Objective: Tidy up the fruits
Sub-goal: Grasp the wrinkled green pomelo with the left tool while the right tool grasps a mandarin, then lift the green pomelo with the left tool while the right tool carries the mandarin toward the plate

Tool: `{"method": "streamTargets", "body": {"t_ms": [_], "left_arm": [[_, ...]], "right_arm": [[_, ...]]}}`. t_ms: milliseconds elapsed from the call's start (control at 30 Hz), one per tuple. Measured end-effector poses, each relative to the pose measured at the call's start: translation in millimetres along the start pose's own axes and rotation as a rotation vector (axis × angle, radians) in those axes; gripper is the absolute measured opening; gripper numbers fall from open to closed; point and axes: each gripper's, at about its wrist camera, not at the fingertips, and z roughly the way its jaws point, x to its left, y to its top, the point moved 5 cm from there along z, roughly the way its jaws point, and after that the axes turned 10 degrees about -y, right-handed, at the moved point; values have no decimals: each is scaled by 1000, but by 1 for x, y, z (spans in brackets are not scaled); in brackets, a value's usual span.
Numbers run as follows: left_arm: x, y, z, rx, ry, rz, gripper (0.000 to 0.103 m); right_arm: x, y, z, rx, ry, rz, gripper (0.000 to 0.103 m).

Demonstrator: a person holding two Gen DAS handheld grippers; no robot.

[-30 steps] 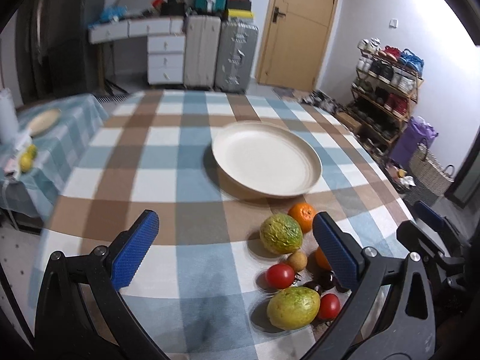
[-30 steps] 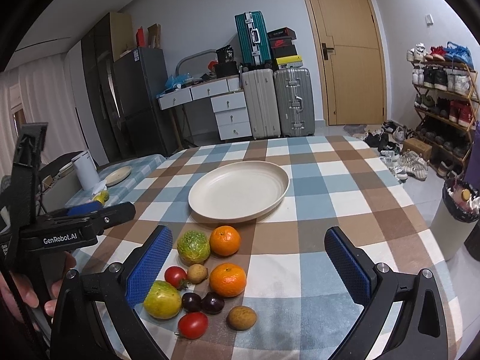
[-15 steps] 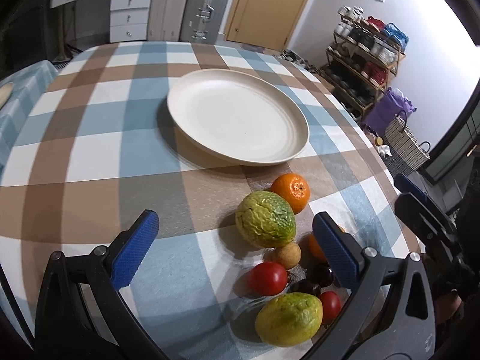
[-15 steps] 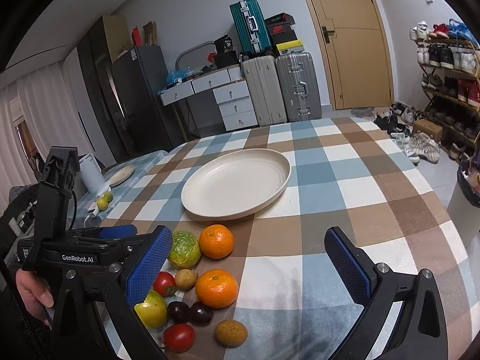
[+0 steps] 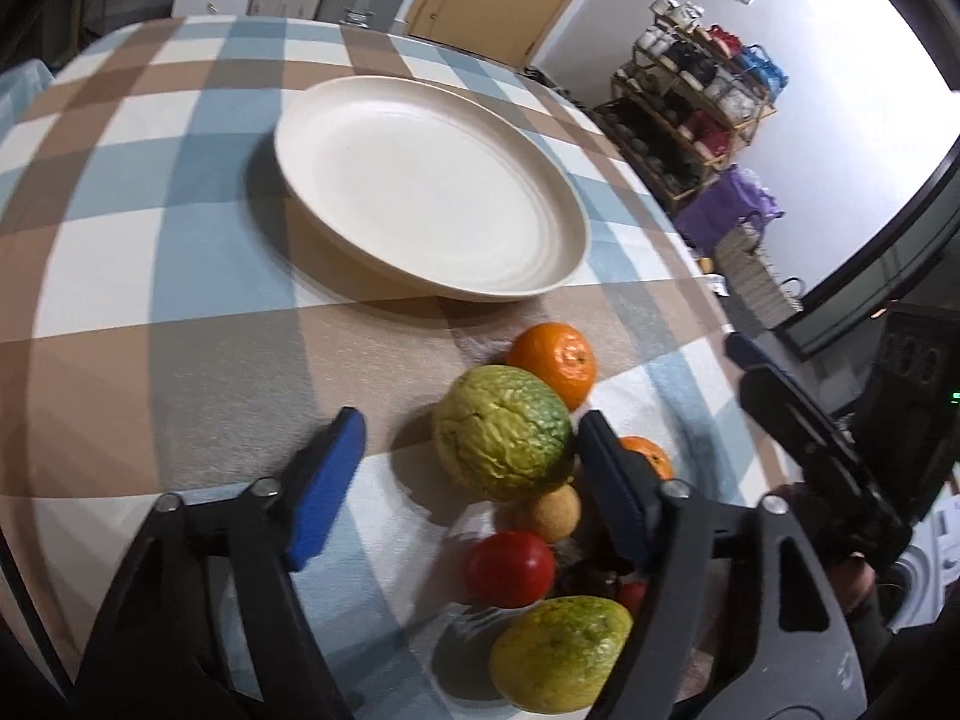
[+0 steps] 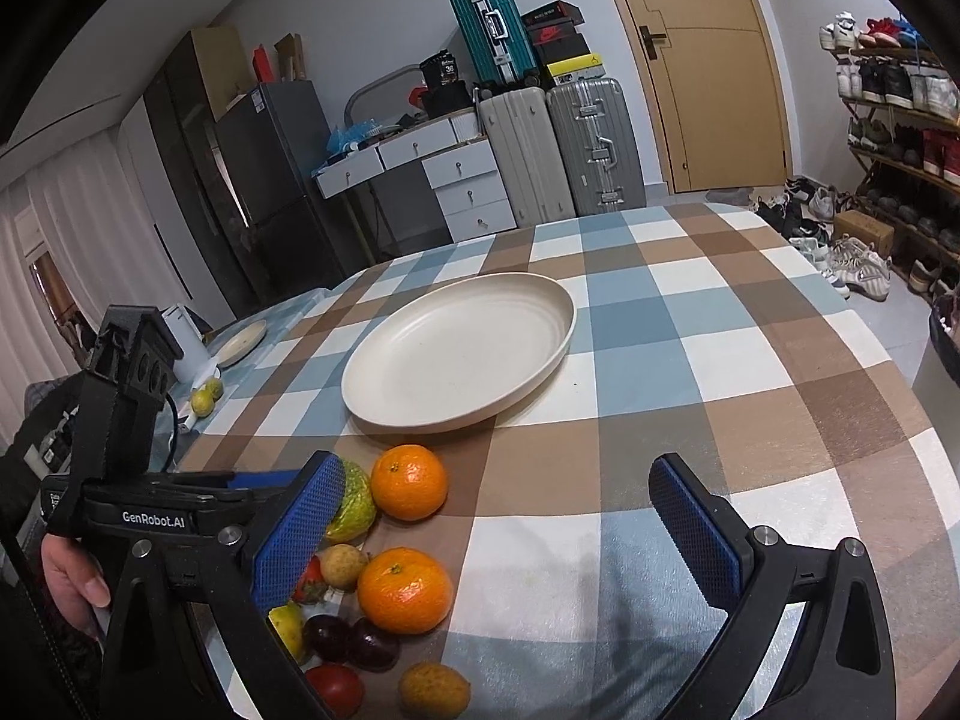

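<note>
A cream plate (image 5: 420, 192) (image 6: 456, 354) sits empty on the checked tablecloth. In front of it lies a cluster of fruit: a wrinkled green fruit (image 5: 501, 432) (image 6: 354, 501), two oranges (image 5: 555, 363) (image 6: 408, 483) (image 6: 405, 591), a red tomato (image 5: 510, 567), a small tan fruit (image 5: 549, 519), dark plums (image 6: 351, 639) and a smooth green-yellow fruit (image 5: 558, 651). My left gripper (image 5: 474, 480) is open, its jaws on either side of the wrinkled green fruit, right pad against it. My right gripper (image 6: 498, 534) is open and empty over the fruit cluster's right side.
The table edge curves at the right, with a shoe rack (image 5: 696, 90) and a purple bag (image 5: 729, 210) beyond. Suitcases (image 6: 555, 144), drawers (image 6: 456, 180) and a door (image 6: 696, 60) stand at the back. A side table with a small plate (image 6: 243, 342) is at the left.
My left gripper has moved forward and down onto the fruit cluster and narrowed around the wrinkled green fruit. My right gripper has shifted slightly closer to the table.
</note>
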Motion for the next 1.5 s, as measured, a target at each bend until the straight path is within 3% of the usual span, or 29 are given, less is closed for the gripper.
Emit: {"method": "streamTargets", "body": {"t_ms": [100,500,733,867,1200,1500], "left_arm": [[-4,3,5,14,-56,4,46],[-2,6,-4,-22,-76,1,45],[4,10,-26,-76,-63,2,45],[9,13,-38,-100,-40,23,45],[22,11,-68,-162,56,57,45],[34,5,-75,-173,70,54,45]], "right_arm": [[-1,0,3,9,1,2,103],[1,0,2,13,5,1,103],[1,3,3,47,78,54,103],[12,5,5,62,95,23,103],[39,-3,46,251,122,-23,103],[59,-4,65,298,68,-88,98]]}}
